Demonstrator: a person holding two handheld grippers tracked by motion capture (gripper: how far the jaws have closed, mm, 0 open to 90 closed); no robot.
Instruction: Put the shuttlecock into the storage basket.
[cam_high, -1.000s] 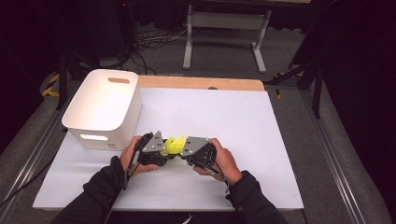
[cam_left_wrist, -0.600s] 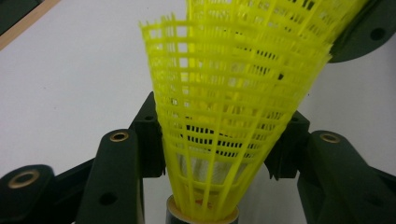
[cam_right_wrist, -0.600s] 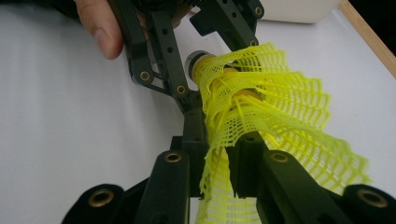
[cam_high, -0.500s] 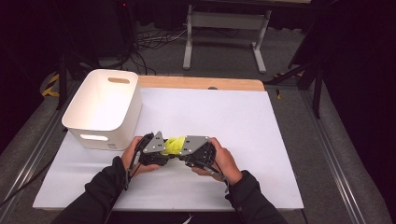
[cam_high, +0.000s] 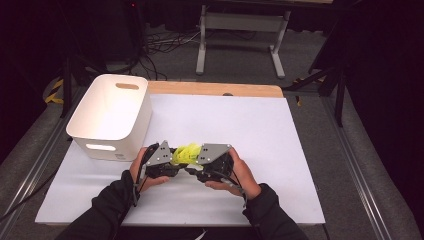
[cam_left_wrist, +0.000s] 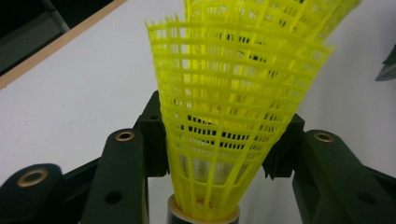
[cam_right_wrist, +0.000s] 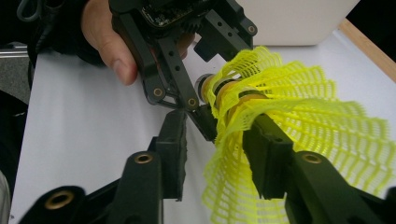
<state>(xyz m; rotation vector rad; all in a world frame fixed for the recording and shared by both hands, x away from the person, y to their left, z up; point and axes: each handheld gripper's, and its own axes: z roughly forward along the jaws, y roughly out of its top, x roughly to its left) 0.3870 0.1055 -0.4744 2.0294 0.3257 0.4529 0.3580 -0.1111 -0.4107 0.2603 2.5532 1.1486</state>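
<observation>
Above the white surface, near edge: stack of nested yellow shuttlecocks, lying level between the two grippers. Left gripper clamping the skirt near the cork. Right gripper, jaws just opening, straddling a skirt, one jaw inside the mesh. White bin sitting beyond-left.

Open white table ahead and to the right, free for passing. Blocked on the left by the white bin, near the left gripper.
</observation>
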